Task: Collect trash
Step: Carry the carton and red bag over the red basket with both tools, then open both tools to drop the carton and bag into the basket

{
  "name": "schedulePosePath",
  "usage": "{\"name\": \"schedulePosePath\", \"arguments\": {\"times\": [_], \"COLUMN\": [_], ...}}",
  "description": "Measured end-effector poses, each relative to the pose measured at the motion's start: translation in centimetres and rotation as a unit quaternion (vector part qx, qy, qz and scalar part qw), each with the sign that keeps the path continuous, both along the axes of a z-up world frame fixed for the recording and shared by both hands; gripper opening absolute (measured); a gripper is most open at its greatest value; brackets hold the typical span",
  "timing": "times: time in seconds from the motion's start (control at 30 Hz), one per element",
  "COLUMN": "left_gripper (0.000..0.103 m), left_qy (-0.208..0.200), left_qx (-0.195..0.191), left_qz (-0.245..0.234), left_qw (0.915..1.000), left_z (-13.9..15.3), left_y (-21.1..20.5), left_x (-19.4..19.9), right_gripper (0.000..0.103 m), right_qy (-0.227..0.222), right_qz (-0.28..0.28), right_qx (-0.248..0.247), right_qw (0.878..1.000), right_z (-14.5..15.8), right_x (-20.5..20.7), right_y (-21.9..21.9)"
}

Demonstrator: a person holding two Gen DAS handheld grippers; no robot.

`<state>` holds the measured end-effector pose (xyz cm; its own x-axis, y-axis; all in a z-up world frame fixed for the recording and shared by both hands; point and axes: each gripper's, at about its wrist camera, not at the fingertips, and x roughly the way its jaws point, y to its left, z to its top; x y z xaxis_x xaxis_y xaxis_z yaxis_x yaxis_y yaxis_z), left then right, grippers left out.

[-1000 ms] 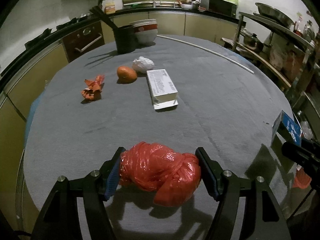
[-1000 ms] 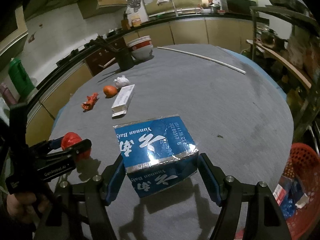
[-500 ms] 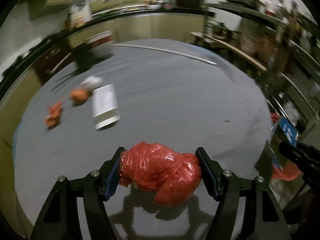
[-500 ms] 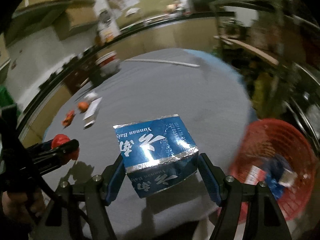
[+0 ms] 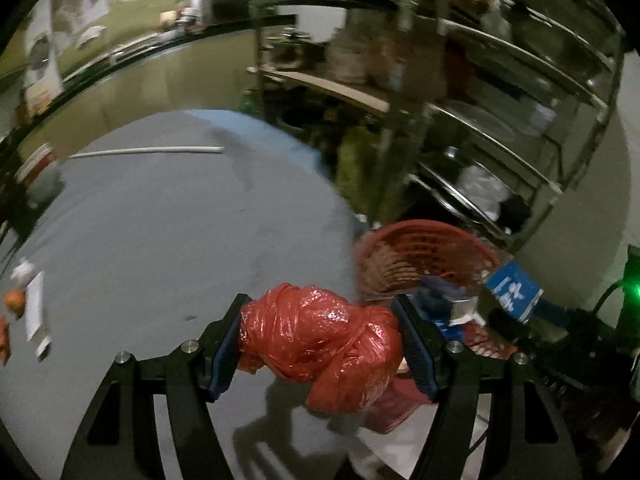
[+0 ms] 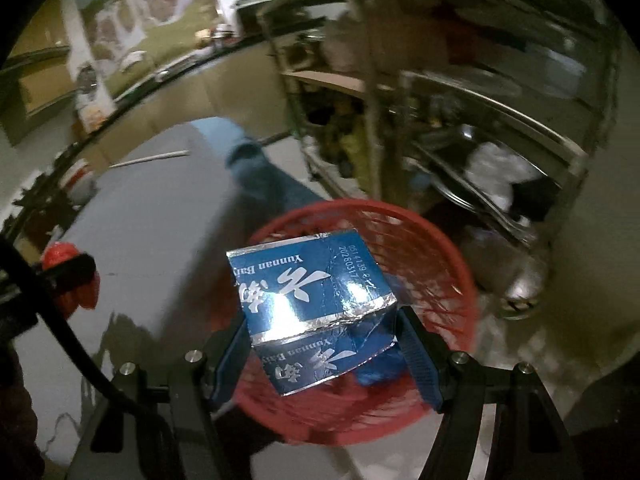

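Note:
My left gripper (image 5: 322,346) is shut on a crumpled red plastic bag (image 5: 320,340), held over the right edge of the grey round table (image 5: 160,240). Just beyond that edge sits the red mesh basket (image 5: 424,252), with the blue carton (image 5: 514,290) and the other gripper over its far side. In the right wrist view my right gripper (image 6: 320,354) is shut on the blue carton (image 6: 312,300), a foil-edged box with white writing, held right above the red mesh basket (image 6: 424,240). At the left of that view the red plastic bag (image 6: 66,276) shows in the left gripper.
A metal rack (image 5: 500,100) of pots and dishes stands behind the basket. On the table lie a white rod (image 5: 148,151), a white box (image 5: 34,316) and an orange (image 5: 12,301) at the far left. Blue and white scraps (image 5: 448,312) lie in the basket.
Both grippers have swung right, from over the table to its right edge, each keeping its load. The blue carton now hangs over the red basket; the red bag has neared it.

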<state>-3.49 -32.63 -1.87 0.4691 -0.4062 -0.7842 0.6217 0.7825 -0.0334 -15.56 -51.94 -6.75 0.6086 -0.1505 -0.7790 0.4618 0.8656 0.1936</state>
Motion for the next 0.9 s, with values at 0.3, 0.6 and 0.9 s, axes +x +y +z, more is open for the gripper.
{"name": "schedulePosePath", "arguments": {"times": [0.3, 0.6, 0.9], "left_gripper": [0.073, 0.077, 0.079], "left_qy": [0.035, 0.072, 0.053], "left_qx": [0.006, 0.027, 0.010], "left_qz": [-0.024, -0.035, -0.030], "left_qw": [0.9991, 0.9964, 0.9981], "left_z": [-2.2, -4.0, -1.9], "left_y": [-6.1, -7.5, -2.7], "left_x": [0.2, 0.7, 0.5], "right_gripper": [0.074, 0.085, 0.085], "right_qy": [0.020, 0.023, 0.002], "right_qz": [-0.019, -0.043, -0.050], "right_qx": [0.015, 0.021, 0.027], "right_qw": [1.000, 0.999, 0.998], "right_z": [-2.2, -2.4, -1.1], "right_x": [-1.2, -1.6, -1.8], "right_y": [-2.2, -2.8, -2.3]}}
